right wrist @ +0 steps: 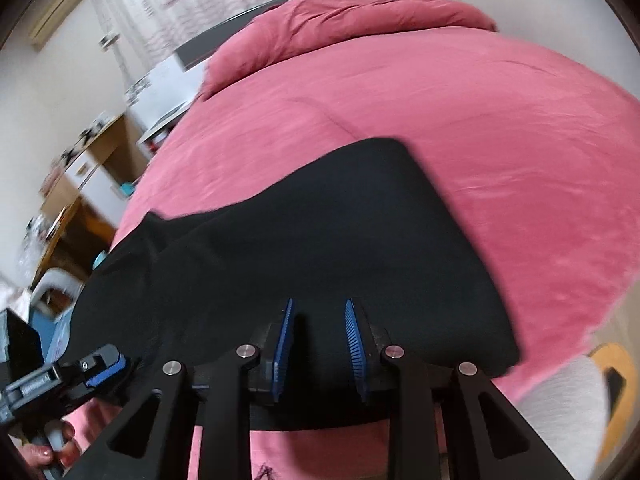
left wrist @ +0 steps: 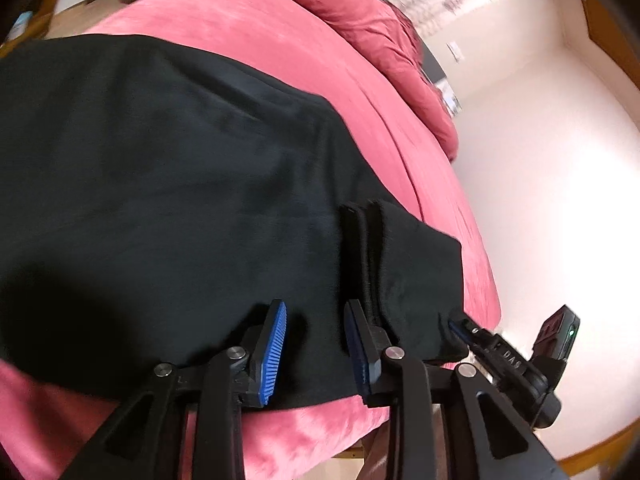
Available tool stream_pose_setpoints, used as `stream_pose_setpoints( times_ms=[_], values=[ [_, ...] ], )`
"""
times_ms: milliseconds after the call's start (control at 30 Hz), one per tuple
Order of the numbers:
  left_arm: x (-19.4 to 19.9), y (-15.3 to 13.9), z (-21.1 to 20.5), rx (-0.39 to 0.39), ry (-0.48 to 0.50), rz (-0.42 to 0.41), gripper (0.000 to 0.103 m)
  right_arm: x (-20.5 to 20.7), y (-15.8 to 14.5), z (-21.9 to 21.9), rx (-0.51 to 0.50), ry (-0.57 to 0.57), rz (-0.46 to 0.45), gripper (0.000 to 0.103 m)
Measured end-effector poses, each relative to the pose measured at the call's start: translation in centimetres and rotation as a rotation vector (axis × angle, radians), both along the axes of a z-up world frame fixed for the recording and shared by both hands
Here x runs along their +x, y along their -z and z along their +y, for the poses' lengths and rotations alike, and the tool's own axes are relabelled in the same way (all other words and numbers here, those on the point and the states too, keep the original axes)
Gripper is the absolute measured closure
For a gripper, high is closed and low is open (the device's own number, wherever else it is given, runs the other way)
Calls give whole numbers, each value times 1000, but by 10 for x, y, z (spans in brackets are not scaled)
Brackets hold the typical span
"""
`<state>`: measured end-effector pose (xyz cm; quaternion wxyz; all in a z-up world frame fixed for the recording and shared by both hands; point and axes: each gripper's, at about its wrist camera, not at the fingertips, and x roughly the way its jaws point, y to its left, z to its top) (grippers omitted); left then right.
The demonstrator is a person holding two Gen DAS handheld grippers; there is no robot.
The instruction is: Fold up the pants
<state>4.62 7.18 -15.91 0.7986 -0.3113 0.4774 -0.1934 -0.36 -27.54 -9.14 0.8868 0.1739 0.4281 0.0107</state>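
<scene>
Left wrist view, left gripper (left wrist: 316, 350) jaws apart over black pants (left wrist: 160, 184), right gripper (right wrist: 320, 350) likewise unclenched, pink bed (right wrist: 440, 100)

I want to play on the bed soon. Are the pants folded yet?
Partly. The black pants lie spread fairly flat on the pink bed, perhaps doubled once. Both the left gripper and right gripper hover open over the near edge, gripping nothing. Folding them smaller looks left.

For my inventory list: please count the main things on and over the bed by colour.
Black: 1 pair of pants
Pink: 1 bed cover
Red: 1 bunched duvet
Black with blue pads: 2, left gripper, right gripper
Total: 5
</scene>
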Motion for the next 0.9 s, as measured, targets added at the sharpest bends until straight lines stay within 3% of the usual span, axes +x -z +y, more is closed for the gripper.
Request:
stream_pose_setpoints(
  times_ms=[267, 400, 533, 633, 733, 900],
  values=[
    [-40, -6, 71, -69, -207, 70, 71, 14, 17, 73, 18, -187, 19, 73],
    [-62, -12, 95, -89, -334, 107, 70, 7, 26, 99, -72, -249, -2, 73],
    [-82, -13, 128, -115, -492, 145, 68, 6, 29, 86, 4, -230, -1, 73],
    [-89, -7, 147, -140, -570, 166, 57, 4, 31, 77, 49, -220, -2, 73],
    [-86, 10, 159, -210, -599, 181, 57, 2, 31, 76, 43, -222, -2, 73],
    [-75, 20, 164, -217, -635, 183, 57, 4, 32, 78, 49, -221, -2, 73]
  ],
)
